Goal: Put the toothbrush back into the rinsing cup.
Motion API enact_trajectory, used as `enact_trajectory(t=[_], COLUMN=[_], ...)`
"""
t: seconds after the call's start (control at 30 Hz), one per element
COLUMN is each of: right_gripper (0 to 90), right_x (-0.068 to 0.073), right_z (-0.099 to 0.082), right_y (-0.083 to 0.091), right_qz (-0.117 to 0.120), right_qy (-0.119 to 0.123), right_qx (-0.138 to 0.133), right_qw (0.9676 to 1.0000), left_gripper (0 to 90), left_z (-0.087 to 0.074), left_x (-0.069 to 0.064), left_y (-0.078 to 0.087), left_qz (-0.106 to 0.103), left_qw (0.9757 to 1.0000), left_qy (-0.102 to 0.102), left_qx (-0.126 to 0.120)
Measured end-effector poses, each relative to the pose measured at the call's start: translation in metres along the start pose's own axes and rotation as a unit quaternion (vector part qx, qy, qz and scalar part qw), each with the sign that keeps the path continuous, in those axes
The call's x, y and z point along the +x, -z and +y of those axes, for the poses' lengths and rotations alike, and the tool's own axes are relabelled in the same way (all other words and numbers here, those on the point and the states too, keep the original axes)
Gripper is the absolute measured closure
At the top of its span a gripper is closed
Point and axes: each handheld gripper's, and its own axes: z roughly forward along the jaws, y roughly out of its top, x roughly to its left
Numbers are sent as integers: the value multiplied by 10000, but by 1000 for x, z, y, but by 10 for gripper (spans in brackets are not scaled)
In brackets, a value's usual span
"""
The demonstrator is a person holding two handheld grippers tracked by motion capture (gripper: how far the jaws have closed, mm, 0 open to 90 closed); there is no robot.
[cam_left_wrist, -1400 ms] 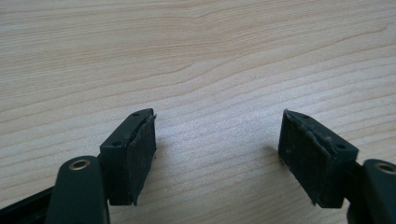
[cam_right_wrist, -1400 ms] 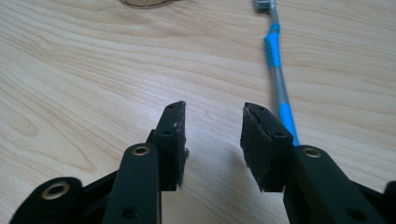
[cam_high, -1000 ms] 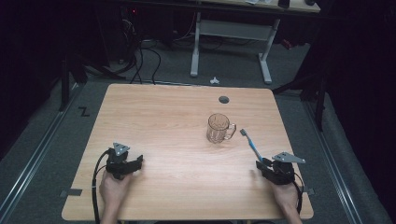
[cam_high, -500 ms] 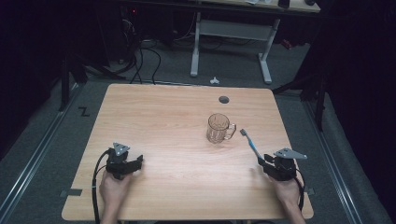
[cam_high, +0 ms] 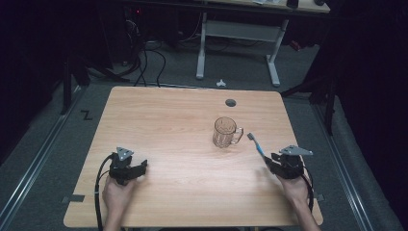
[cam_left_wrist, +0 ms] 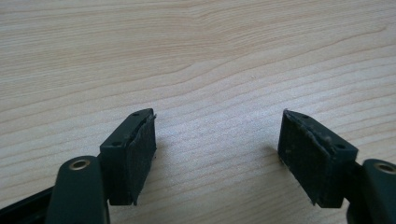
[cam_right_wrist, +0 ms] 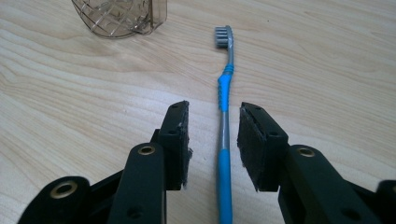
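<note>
Both padded jaws of your right tool (cam_right_wrist: pixel 212 140) straddle the blue-and-grey plastic toothbrush (cam_right_wrist: pixel 224 102) untouched, ready to clamp, its bristles ahead, while your left tool (cam_left_wrist: pixel 217 140) rests released.

right gripper (cam_high: pixel 270 162) — nearer the toothbrush (cam_high: pixel 256 144), jaws straddling it

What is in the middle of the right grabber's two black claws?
The toothbrush: in the right gripper view its blue and grey handle lies on the table between the right gripper pads, which stand apart from it on both sides.
</note>
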Motion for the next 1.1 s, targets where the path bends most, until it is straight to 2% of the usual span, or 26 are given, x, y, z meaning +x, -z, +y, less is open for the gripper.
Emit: enact_trajectory(t=[0.3,0.5,0.6,0.83,0.97,1.0,1.1], right_gripper=[638,638,638,638,637,637,637], right_x=[-3,-4,-5,-7,-7,-7,-8], right_z=[14,25,32,41,48,53,57], right_y=[-4,-7,-11,-17,-23,-27,-30], right_qz=[5,-51,-73,-68,-54,-40,-21], right_qy=[63,124,138,185,227,285,303], right_qx=[88,303,501,719,880,1014,1099], right_qw=[9999,9995,9986,9972,9958,9944,9935], left_gripper=[282,282,282,281,282,282,281], left_z=[0,0,0,0,0,0,0], left_x=[0,0,0,0,0,0,0], left_y=[0,0,0,0,0,0,0], left_qz=[2,0,-4,3,2,3,1], left_qw=[10000,10000,10000,10000,10000,10000,10000], left_qy=[-4,0,2,-3,-5,-3,-5], left_qx=[3,1,-1,1,3,2,5])
